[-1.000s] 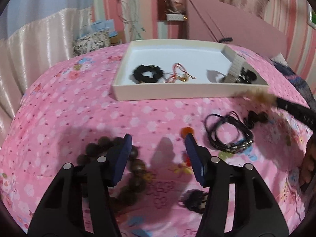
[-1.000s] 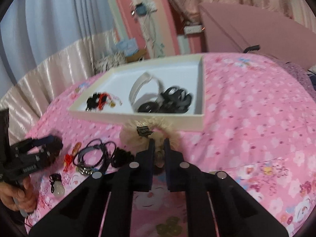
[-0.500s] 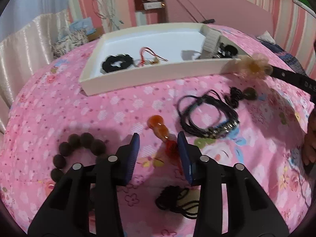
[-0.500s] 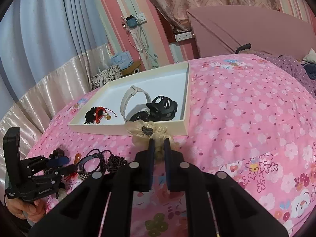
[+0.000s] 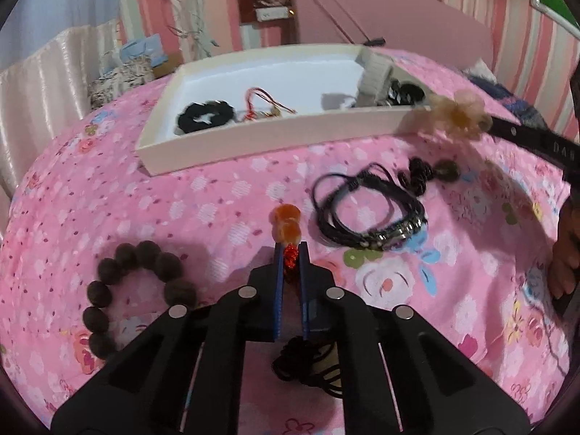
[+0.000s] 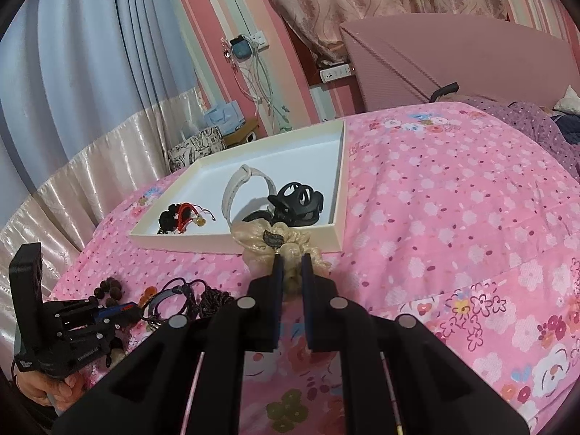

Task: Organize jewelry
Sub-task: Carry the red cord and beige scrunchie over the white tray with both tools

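The left tool (image 5: 289,250) has its jaws pinched on the red knot at the near end of an orange gourd charm (image 5: 286,223). The charm lies on the pink floral bedspread (image 5: 181,210), its long axis running straight away from the tool toward the white tray (image 5: 253,141), gourd end pointing at the tray's near wall. A strip of bare bedspread separates the gourd tip from that wall. Just left of the tool sits a dark wooden bead bracelet (image 5: 134,286), apart from the fingers. To the right, near the charm but not touching it, lies a coil of black cord bracelets (image 5: 366,210), and beyond that a small dark braided piece (image 5: 424,175). A black corded item (image 5: 308,366) lies under the tool body.

The right tool (image 6: 289,266) is closed on a beige fabric scrunchie (image 6: 275,244), held just at the tray's near wall (image 6: 232,244) by its right corner; whether it touches the rim cannot be told. Inside the tray (image 6: 290,152) are a white band (image 6: 239,188) standing on edge, a black hair claw (image 6: 297,201), and a black and red cluster (image 6: 177,217) toward the left. The tray's far half is bare. To the right of the tray the bedspread (image 6: 453,217) lies open.
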